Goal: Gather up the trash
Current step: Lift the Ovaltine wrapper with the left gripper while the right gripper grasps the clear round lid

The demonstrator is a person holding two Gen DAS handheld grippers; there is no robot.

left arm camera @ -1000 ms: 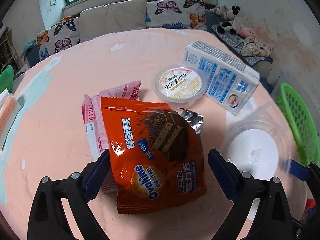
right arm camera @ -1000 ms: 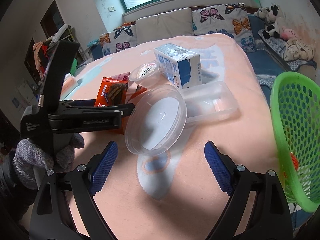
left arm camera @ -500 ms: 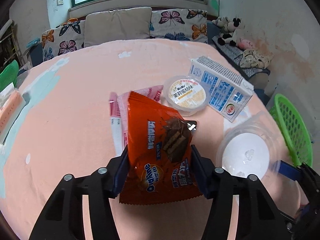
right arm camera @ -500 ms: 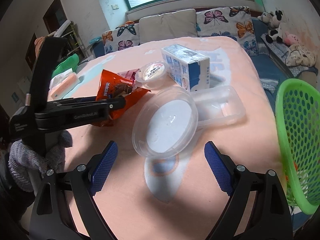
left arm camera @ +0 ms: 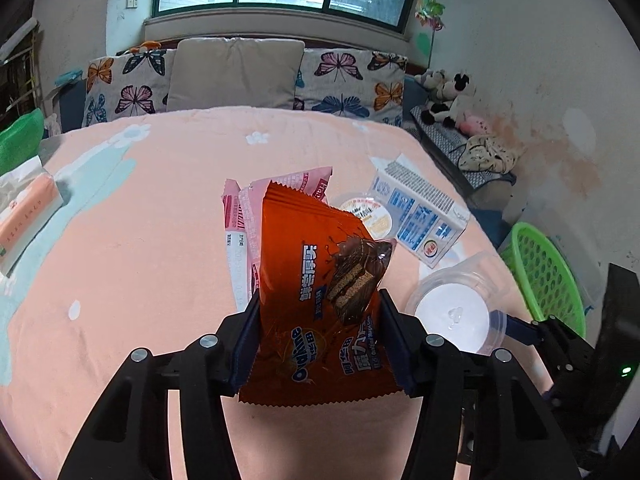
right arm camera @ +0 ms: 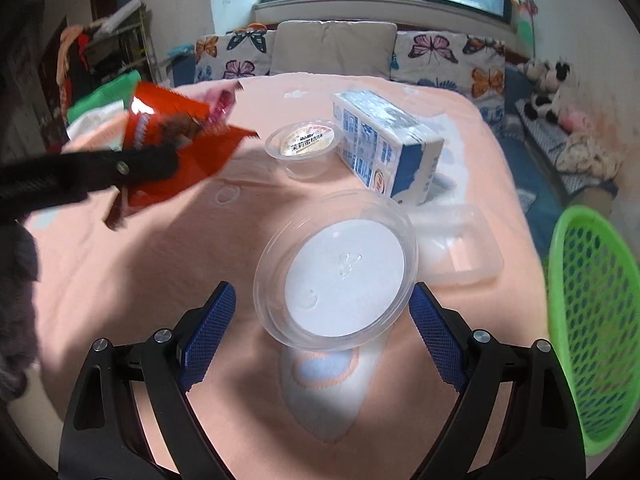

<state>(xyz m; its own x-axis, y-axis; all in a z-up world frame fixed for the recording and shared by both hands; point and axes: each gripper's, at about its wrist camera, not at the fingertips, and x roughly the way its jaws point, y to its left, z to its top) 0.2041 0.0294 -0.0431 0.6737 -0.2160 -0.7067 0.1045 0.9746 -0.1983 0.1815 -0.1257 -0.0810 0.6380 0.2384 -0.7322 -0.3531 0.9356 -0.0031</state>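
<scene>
My left gripper (left arm camera: pixel 320 320) is shut on an orange Ovaltine snack wrapper (left arm camera: pixel 316 280) and holds it above the pink bed cover (left arm camera: pixel 140 260). A pink wrapper (left arm camera: pixel 256 200) shows behind it; I cannot tell whether it lies on the bed or hangs along. The right wrist view shows that gripper (right arm camera: pixel 172 160) from the side with the orange wrapper (right arm camera: pixel 176 152). My right gripper (right arm camera: pixel 322 332) is open, its blue pads on either side of the near rim of a round clear container (right arm camera: pixel 340 268), apart from it. A pudding cup (right arm camera: pixel 306 144), a blue-and-white milk carton (right arm camera: pixel 384 144) and a clear rectangular tray (right arm camera: pixel 460 248) lie beyond.
A green mesh basket (right arm camera: pixel 592 320) stands off the bed's right edge, also in the left wrist view as the basket (left arm camera: pixel 548 272). A tissue pack (left arm camera: pixel 24 216) lies at the bed's left edge. Butterfly pillows (left arm camera: pixel 340 80) line the far side, and a person's gloved hand (right arm camera: pixel 16 280) is at left.
My left gripper went from open around the orange wrapper to shut on it and lifted it off the bed. My right gripper moved up to the round clear container, staying open.
</scene>
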